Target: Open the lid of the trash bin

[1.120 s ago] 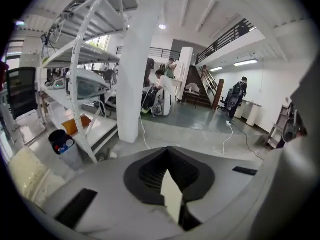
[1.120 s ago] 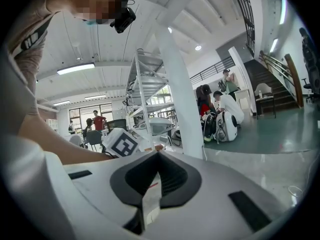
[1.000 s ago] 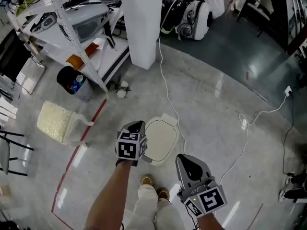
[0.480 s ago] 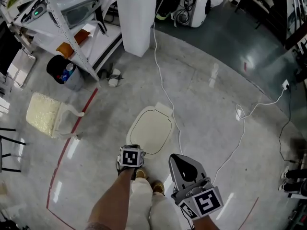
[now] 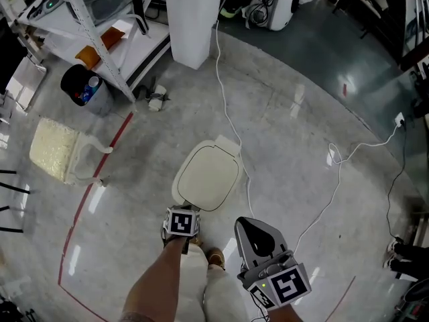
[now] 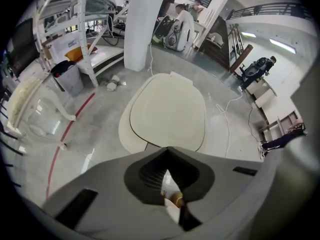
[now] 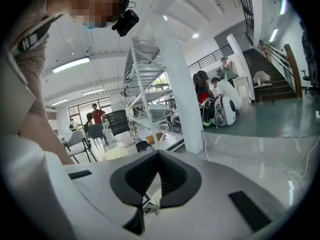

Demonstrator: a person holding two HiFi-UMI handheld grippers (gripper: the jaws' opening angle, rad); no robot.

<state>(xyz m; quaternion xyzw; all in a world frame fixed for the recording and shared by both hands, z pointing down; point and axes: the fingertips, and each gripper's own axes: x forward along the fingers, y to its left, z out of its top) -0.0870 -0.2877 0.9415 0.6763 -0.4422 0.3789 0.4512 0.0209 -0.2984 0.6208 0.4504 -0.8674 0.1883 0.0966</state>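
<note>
Floor (image 5: 301,153): bare concrete; white pillar (image 5: 194,19) at 12 o'clock. Trash bin (image 5: 184,194) stands at centre of head view, just beyond the person's feet, well apart from the pillar.

Lid (image 5: 208,176): shut, flat, facing up. Long axis runs approx. 7 to 1 o'clock; hinge tab at the 1 o'clock end, so the lifting edge is likely the near end.

Left gripper (image 5: 181,221): at 6 o'clock of the lid, by that near edge, aimed along the lid, prob. to catch the lip. Jaws together, empty.

Right gripper (image 5: 258,228): held back at 5 o'clock, aimed level into the room, idle. Jaws together, empty.
</note>
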